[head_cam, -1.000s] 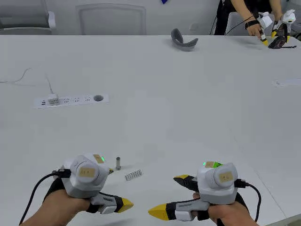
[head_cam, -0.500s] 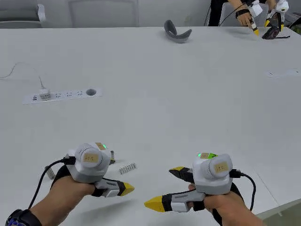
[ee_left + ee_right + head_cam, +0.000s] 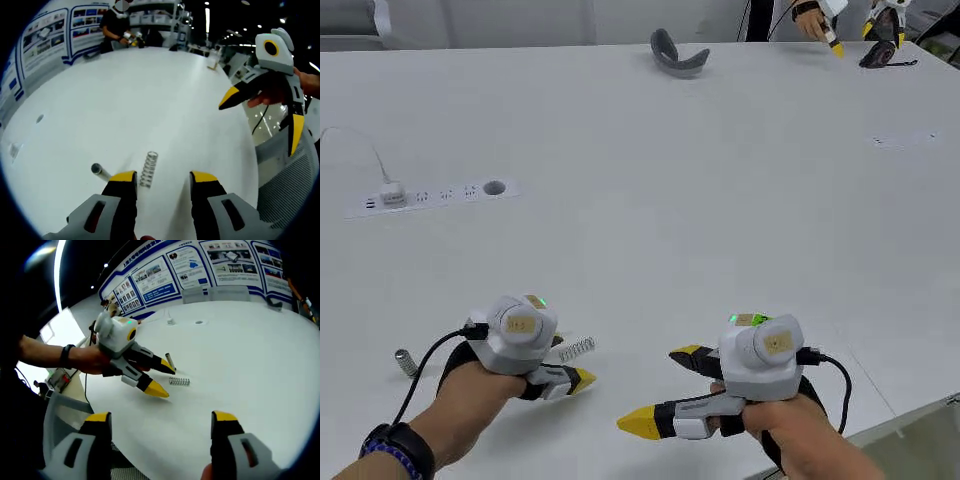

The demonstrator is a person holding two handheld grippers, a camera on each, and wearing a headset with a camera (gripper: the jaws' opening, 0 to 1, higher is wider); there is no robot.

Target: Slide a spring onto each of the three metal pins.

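One spring (image 3: pixel 577 349) flat on the white table (image 3: pixel 720 200), low and left of centre in the head view, just beside the left gripper (image 3: pixel 570 362). Same spring (image 3: pixel 148 169) at lower centre of the left gripper view, a little ahead of the two yellow tips and nearer the left-hand one, touching neither. Left gripper (image 3: pixel 163 177) with jaws apart, holding nothing. One metal pin (image 3: pixel 100 171) at lower left of that frame, close to the same tip; upright or leaning, hard to tell.

Again near the middle of the right gripper view: pin (image 3: pixel 170 361) above, spring (image 3: pixel 179 381) just below it and to the right, with the left gripper (image 3: pixel 164 379) aimed at them from the left.

Right gripper (image 3: pixel 660 390) low and right of centre in the head view, jaws spread wide, empty, well apart from the spring.

Small grey piece (image 3: pixel 406 362) at the far lower left of the head view, too small to tell whether spring or pin.

Judged to be the very start: no spring on a pin yet, first pick-up in hand.

Next, probably: ease the left tips forward to either side of the coils, close gently so as not to crush or flick the spring away, lift, then line its open end up with the pin. Likely worth steadying the pin with the right gripper.
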